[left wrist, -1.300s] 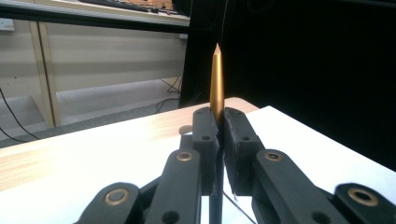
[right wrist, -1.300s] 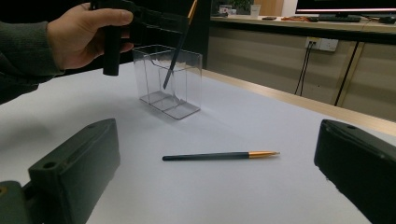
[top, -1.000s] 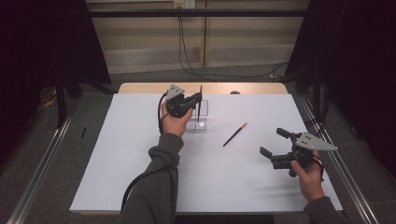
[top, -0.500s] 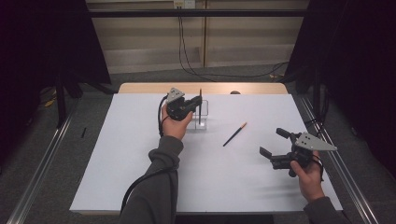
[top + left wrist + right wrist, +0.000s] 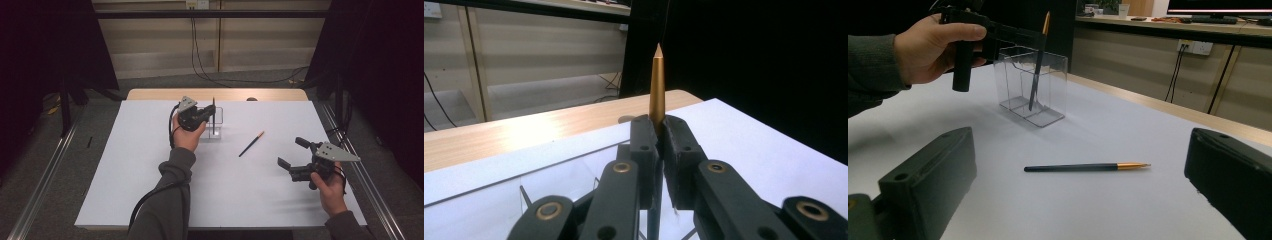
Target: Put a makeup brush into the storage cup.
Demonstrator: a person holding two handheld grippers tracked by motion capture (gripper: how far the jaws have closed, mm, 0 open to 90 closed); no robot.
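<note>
My left gripper [image 5: 209, 114] is shut on a dark pen [image 5: 214, 119] with a gold end [image 5: 657, 85]. It holds the pen upright, with the lower end inside a clear plastic holder [image 5: 218, 131] at the back middle of the white table. In the right gripper view the pen [image 5: 1037, 70] leans slightly inside the holder [image 5: 1048, 87]. A second dark pen with a gold end [image 5: 251, 143] lies flat on the sheet to the right of the holder. My right gripper [image 5: 290, 151] hovers open near the right edge, its fingers [image 5: 933, 175] spread wide on either side of the lying pen [image 5: 1083, 167] and well short of it.
White sheet [image 5: 150, 170] covers the table; a bare wooden strip [image 5: 150, 94] runs along the far edge. Metal rails [image 5: 45, 175] flank both sides. Dark curtains and a wall with cables stand behind.
</note>
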